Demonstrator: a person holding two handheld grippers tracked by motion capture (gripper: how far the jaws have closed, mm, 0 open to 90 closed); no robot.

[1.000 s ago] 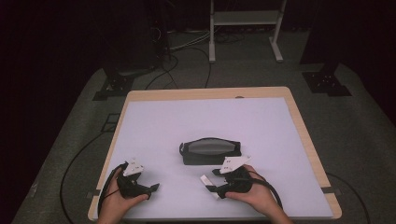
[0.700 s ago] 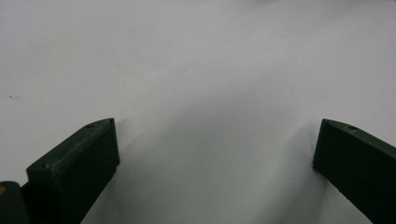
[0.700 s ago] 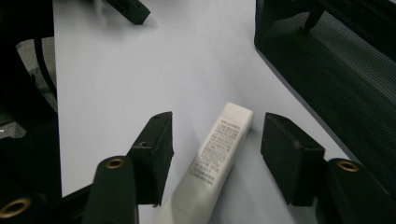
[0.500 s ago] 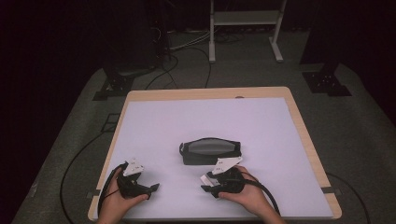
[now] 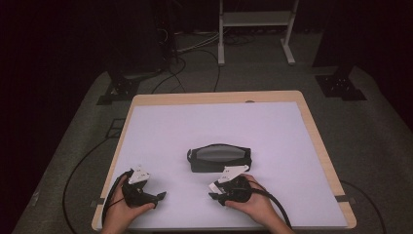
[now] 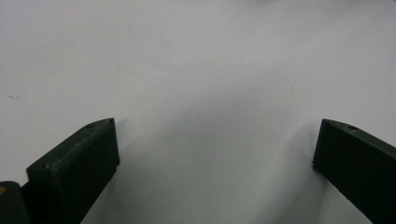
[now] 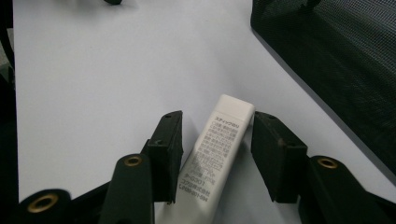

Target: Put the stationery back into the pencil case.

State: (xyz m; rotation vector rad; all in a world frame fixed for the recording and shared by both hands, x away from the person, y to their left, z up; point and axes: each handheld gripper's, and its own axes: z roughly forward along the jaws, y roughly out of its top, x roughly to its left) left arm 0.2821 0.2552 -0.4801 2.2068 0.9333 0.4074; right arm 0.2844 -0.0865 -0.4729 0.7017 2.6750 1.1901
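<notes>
Between the half-open right claw (image 7: 217, 149), a white tube (image 7: 215, 156) lies ungripped, base cut off.

The only print that can be read stands on the white stick-shaped tube (image 7: 215, 158) in the right gripper view — black Japanese lettering running along its length. The top line reads "スティックのり"; the smaller lines under it are too fine to make out, and a line near the bottom — possibly a code — is blurred.
</notes>
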